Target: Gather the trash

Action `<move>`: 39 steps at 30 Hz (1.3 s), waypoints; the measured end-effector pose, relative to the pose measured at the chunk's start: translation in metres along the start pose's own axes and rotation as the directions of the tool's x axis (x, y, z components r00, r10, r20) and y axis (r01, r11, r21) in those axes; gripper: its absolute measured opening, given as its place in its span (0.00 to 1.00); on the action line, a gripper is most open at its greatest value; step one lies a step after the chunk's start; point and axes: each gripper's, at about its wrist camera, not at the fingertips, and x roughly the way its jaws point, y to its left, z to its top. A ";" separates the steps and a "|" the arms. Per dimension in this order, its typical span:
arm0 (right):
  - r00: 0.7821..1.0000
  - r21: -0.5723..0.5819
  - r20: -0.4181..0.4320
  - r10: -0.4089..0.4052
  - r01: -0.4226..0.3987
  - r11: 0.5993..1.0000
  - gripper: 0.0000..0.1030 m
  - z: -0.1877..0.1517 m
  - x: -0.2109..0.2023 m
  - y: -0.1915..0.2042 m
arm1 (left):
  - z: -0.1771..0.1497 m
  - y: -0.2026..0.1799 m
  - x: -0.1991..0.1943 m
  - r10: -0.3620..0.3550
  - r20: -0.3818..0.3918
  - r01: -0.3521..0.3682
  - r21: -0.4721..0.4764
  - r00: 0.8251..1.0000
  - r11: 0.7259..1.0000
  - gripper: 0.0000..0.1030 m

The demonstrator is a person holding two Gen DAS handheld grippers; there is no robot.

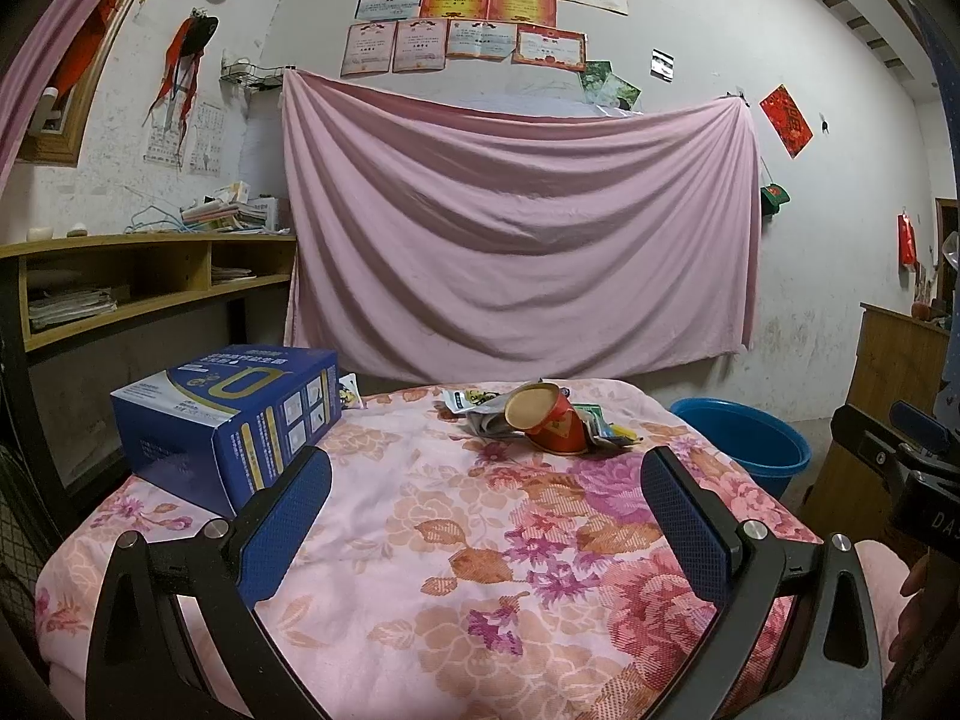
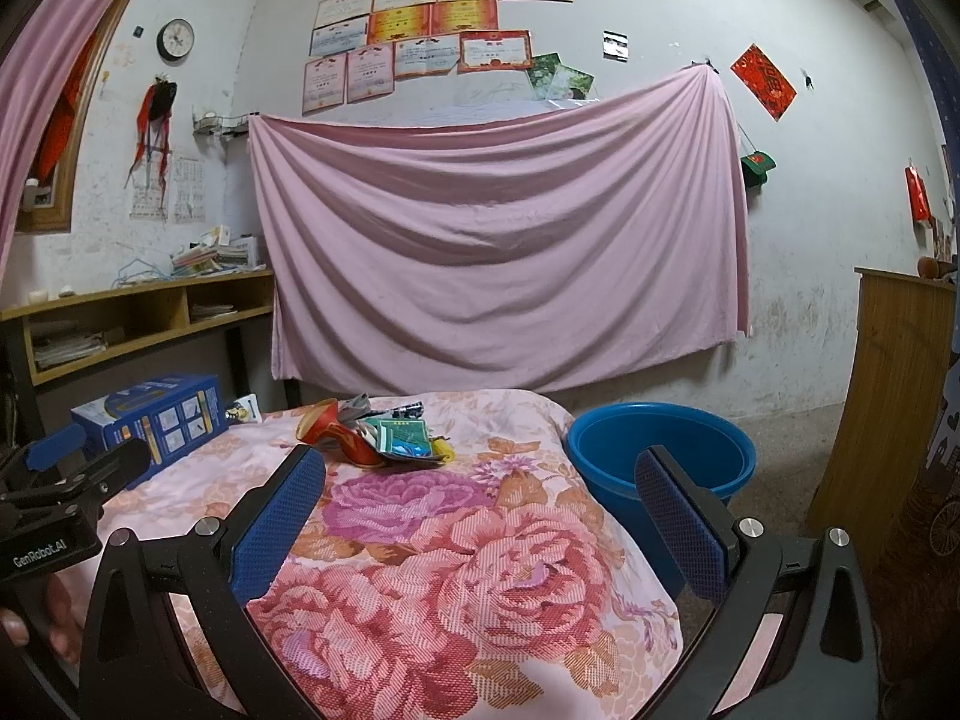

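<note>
Both the left gripper (image 1: pixel 486 483) and the right gripper (image 2: pixel 480 483) hold their fingers wide apart and empty, with the trash pile (image 1: pixel 543 420) lying ahead of them.

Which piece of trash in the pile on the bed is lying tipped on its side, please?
The red paper cup, its open mouth facing sideways; the wrappers around it lie flat.

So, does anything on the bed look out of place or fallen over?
Yes. A red paper cup lies tipped on its side on the floral cover, among crumpled wrappers. The blue box sits normally.
</note>
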 end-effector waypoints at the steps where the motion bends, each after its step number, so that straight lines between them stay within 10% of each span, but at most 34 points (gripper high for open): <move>1: 1.000 0.000 0.000 0.000 0.000 1.000 1.00 0.000 0.000 0.000 | -0.001 -0.001 0.000 0.001 0.000 -0.001 0.001 1.000 1.000 0.98; 26: 0.989 -0.039 0.049 0.136 -0.135 0.990 1.00 0.056 0.084 -0.013 | 0.050 0.008 0.067 -0.018 0.068 0.021 -0.045 0.998 0.999 0.98; 39: 0.953 -0.043 -0.112 0.283 -0.289 0.956 1.00 0.056 0.180 -0.016 | 0.061 0.009 0.141 -0.090 -0.015 0.090 -0.012 0.996 0.996 0.98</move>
